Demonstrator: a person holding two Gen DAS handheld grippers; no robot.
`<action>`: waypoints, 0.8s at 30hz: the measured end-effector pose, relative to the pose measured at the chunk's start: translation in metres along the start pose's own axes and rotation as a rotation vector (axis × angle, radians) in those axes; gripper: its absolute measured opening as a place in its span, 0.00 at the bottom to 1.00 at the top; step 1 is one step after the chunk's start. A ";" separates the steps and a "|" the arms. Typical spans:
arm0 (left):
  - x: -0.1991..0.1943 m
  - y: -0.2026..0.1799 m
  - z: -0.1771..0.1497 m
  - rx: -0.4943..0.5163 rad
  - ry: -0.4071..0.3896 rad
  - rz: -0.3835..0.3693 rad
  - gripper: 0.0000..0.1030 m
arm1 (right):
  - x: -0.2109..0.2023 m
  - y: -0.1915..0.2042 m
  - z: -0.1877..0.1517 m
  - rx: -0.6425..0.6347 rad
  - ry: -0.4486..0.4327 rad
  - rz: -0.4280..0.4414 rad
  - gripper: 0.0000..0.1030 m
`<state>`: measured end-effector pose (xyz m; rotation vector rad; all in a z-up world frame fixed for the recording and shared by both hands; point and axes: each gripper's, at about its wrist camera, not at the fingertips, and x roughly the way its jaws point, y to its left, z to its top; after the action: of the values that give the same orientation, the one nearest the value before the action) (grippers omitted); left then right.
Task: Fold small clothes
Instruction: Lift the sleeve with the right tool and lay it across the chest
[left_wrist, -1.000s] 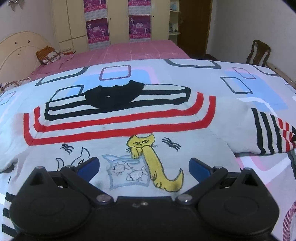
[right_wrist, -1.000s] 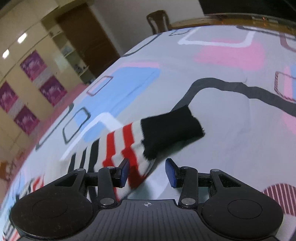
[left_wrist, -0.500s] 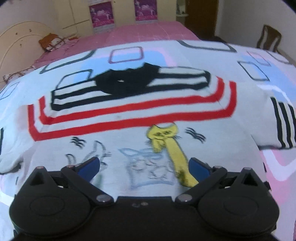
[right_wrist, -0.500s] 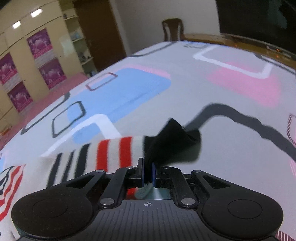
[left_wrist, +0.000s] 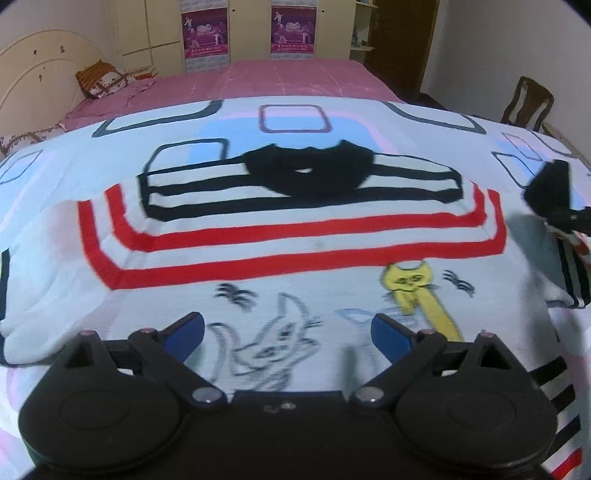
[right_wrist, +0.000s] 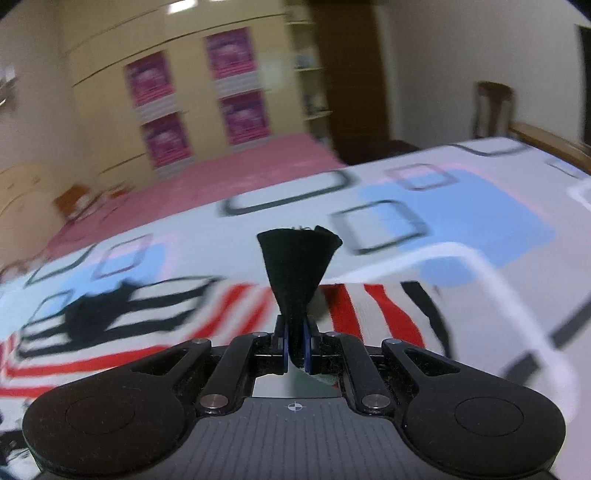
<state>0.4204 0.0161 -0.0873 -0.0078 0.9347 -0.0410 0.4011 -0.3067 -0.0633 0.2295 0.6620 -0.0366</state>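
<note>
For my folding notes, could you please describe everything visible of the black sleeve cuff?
The black sleeve cuff looks like soft knit, ending a sleeve striped red, black and white. The right gripper is shut on it, bunching it so it fans out above the pads, raised off the patterned bedspread. Nothing else touches it.

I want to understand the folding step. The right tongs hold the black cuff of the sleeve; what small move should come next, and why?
Probably carry the black cuff across and lay it on the sweater's body. The right tongs are shut on it and the sleeve is lifted, while the body lies flat. The left tongs, nearly fully open, are closing with nothing gripped.
</note>
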 end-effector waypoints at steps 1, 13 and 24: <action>-0.001 0.006 -0.001 -0.002 -0.001 -0.001 0.94 | 0.010 0.013 0.001 -0.018 0.006 0.014 0.07; -0.013 0.068 -0.014 -0.061 -0.014 0.010 0.94 | 0.053 0.130 -0.030 -0.202 0.074 0.147 0.07; -0.014 0.078 -0.013 -0.116 -0.032 -0.031 0.94 | 0.075 0.177 -0.064 -0.332 0.167 0.195 0.30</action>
<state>0.4043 0.0946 -0.0857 -0.1303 0.9036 -0.0157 0.4407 -0.1173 -0.1227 -0.0249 0.7980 0.2806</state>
